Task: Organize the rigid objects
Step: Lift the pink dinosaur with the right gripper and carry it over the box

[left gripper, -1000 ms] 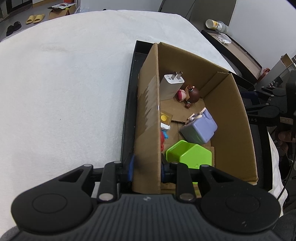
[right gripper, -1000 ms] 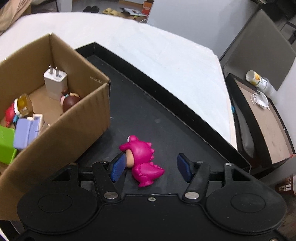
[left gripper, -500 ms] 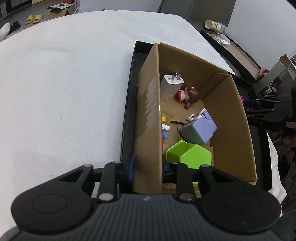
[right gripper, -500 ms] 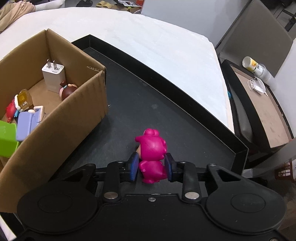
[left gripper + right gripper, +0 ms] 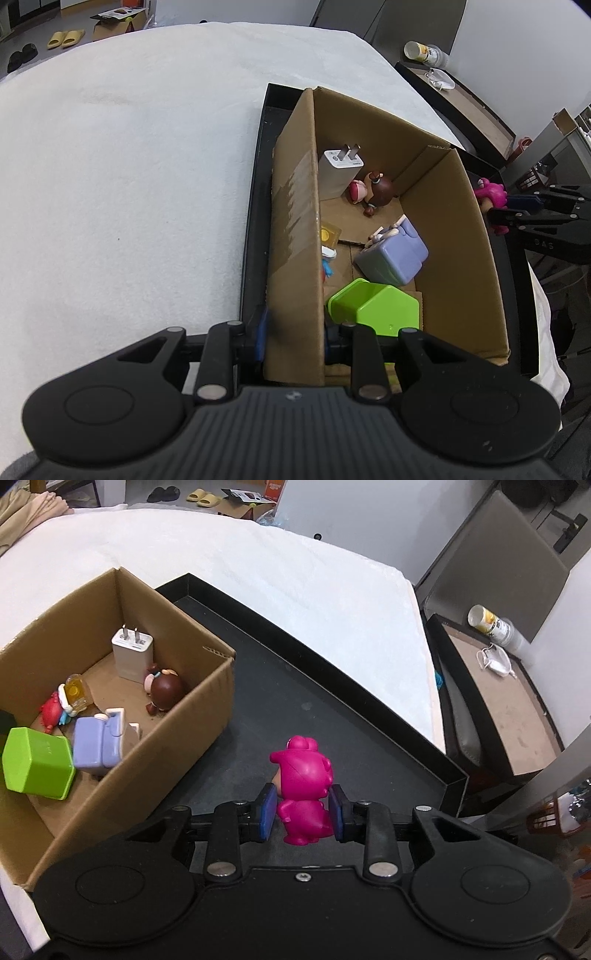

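Note:
My right gripper [image 5: 303, 814] is shut on a pink dinosaur figurine [image 5: 303, 779] and holds it above the black tray [image 5: 332, 672], right of the cardboard box [image 5: 177, 738]. The figurine also shows in the left wrist view [image 5: 493, 203] past the box's right wall. My left gripper [image 5: 295, 332] is shut on the box's near-left wall [image 5: 295, 258]. Inside the box lie a white charger [image 5: 338, 173], a brown-haired doll [image 5: 380, 192], a lilac toy [image 5: 393, 254], a green block [image 5: 373, 306] and a small yellow-and-red figure [image 5: 66, 701].
The tray lies on a white cloth-covered table [image 5: 129, 166]. A side table with a can [image 5: 491, 624] and a face mask [image 5: 495, 661] stands off the table's far right. Slippers and a box lie on the floor beyond.
My right gripper has closed on the pink figurine and lifted it off the tray, up and toward the box. My left gripper keeps its hold on the box wall.

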